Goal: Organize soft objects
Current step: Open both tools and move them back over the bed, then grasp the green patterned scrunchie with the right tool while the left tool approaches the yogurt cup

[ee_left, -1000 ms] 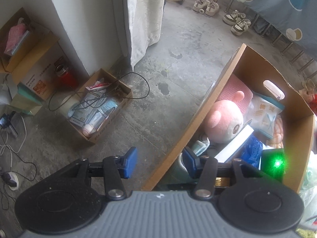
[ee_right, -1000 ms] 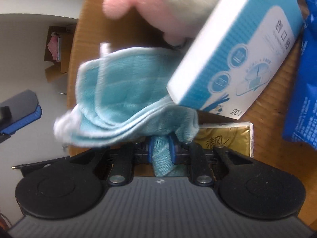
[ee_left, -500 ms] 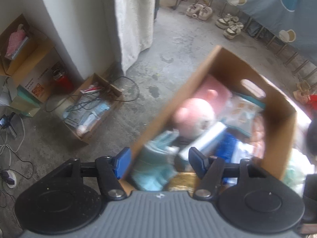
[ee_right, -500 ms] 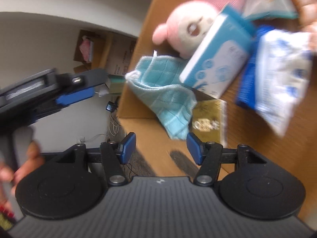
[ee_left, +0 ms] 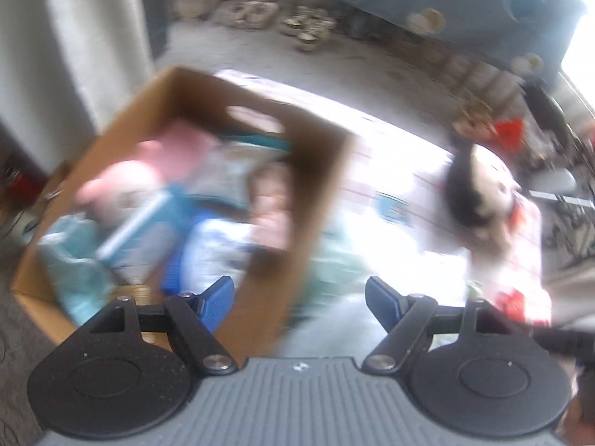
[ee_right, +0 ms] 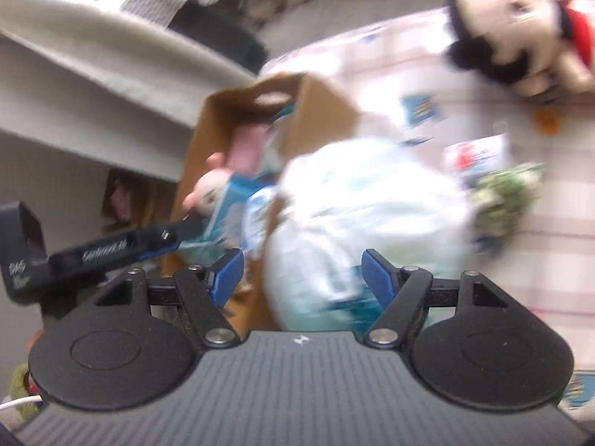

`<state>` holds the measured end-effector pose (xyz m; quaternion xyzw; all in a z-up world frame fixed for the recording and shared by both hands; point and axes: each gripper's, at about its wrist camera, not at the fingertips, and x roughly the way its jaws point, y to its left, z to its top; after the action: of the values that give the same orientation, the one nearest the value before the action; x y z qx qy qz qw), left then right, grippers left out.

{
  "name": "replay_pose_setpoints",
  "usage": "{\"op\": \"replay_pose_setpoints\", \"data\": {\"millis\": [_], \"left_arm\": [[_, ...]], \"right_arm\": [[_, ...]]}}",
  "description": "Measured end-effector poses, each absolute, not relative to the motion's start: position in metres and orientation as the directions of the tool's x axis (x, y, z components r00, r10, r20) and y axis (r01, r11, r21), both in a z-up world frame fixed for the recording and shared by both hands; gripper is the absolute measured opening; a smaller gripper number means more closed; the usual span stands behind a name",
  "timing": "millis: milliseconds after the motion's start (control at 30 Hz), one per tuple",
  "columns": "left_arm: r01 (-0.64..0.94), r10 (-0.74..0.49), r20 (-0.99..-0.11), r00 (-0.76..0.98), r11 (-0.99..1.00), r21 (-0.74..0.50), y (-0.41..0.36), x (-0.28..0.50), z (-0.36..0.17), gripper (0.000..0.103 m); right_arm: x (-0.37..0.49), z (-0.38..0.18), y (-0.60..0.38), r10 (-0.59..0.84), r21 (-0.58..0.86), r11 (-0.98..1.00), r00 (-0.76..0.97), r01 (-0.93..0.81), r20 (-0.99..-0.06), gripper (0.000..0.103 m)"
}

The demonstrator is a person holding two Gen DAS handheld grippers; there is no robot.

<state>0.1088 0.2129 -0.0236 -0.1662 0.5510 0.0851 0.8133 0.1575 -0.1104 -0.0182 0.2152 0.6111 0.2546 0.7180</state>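
While the cardboard box already holds a pink plush, a teal cloth and packets, the task looks only partly done: a dark-haired doll and a pale bundle lie outside on the checked cloth. The left gripper and right gripper are both spread wide, holding nothing.

You can't read any text here. The white lettering on the left hand-held gripper, left of the cardboard box, is smeared by motion blur, as are the package prints.
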Motion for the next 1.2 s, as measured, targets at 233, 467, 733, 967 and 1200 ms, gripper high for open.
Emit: {"op": "replay_pose_setpoints", "data": {"millis": [233,467,733,967,1200], "left_arm": [[-0.146,-0.060,-0.919,0.390,0.981,-0.126,0.103,0.137,-0.030,0.079],[-0.095,-0.074,-0.946,0.316,0.989,-0.109,0.046,0.190,-0.047,0.078],[-0.232,-0.065,-0.970,0.235,0.965,-0.120,0.037,0.224,-0.068,0.077],[-0.224,-0.054,-0.973,0.223,0.969,-0.105,0.025,0.229,-0.075,0.077],[-0.168,-0.084,-0.977,0.195,0.979,-0.118,0.006,0.238,-0.084,0.078]], "right_arm": [[0.182,-0.057,-0.206,0.533,0.562,0.819,0.207,0.116,-0.820,0.070],[0.193,-0.121,-0.209,0.492,0.535,0.796,0.212,0.285,-0.844,0.071],[0.211,-0.169,-0.194,0.506,0.527,0.778,0.155,0.341,-0.848,0.066],[0.215,-0.188,-0.199,0.455,0.460,0.820,0.100,0.340,-0.885,0.014],[0.209,-0.174,-0.214,0.391,0.404,0.879,0.102,0.254,-0.915,0.010]]}}
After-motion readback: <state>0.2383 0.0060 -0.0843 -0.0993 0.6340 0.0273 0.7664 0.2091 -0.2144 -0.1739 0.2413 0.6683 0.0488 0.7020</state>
